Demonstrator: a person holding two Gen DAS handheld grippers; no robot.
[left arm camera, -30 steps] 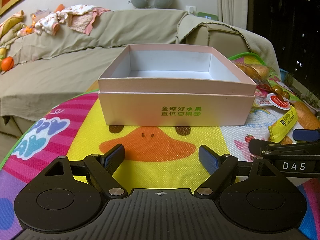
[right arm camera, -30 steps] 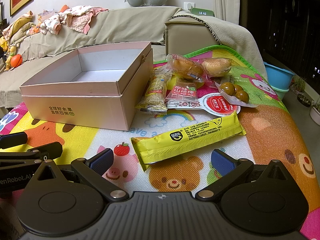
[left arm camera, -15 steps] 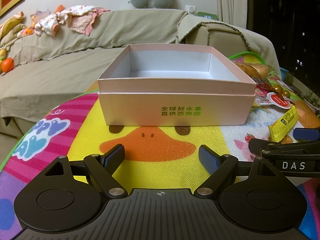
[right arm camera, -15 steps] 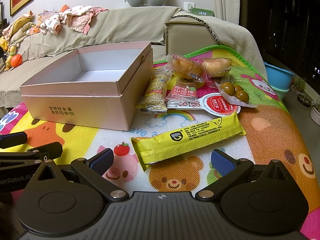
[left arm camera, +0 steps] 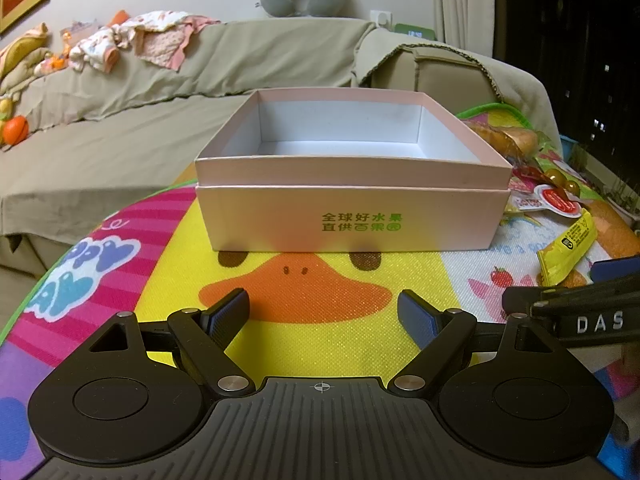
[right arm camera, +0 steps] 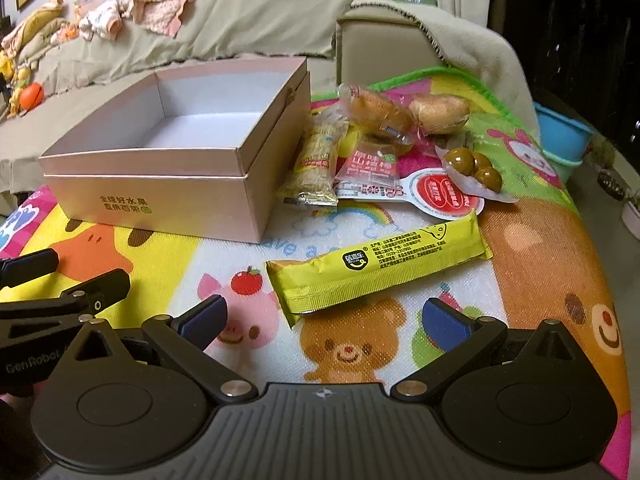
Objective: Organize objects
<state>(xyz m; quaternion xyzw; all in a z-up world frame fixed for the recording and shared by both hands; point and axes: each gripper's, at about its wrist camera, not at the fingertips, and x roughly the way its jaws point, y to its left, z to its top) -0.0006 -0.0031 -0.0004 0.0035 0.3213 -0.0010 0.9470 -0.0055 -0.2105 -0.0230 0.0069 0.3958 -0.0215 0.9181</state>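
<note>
An empty pink box (left arm camera: 352,216) (right arm camera: 160,196) stands open on the cartoon play mat (left arm camera: 320,336). Right of it lie snacks: a long yellow packet (right arm camera: 380,264) (left arm camera: 568,248), a beige noodle packet (right arm camera: 318,164), a red-and-white packet (right arm camera: 372,168), a red-labelled pack of brown eggs (right arm camera: 472,168) and two wrapped breads (right arm camera: 380,110). My left gripper (left arm camera: 323,312) is open and empty, just in front of the box. My right gripper (right arm camera: 325,318) is open and empty, raised a little with its fingers either side of the yellow packet's near end.
A sofa under a beige cover (left arm camera: 160,92) with clothes and toys runs behind the mat. A blue tub (right arm camera: 560,140) stands off the mat's right edge. Each gripper shows at the edge of the other's view.
The right gripper has risen and tilted downward, so the yellow packet now lies closer between its fingers. The left gripper has stayed still.
</note>
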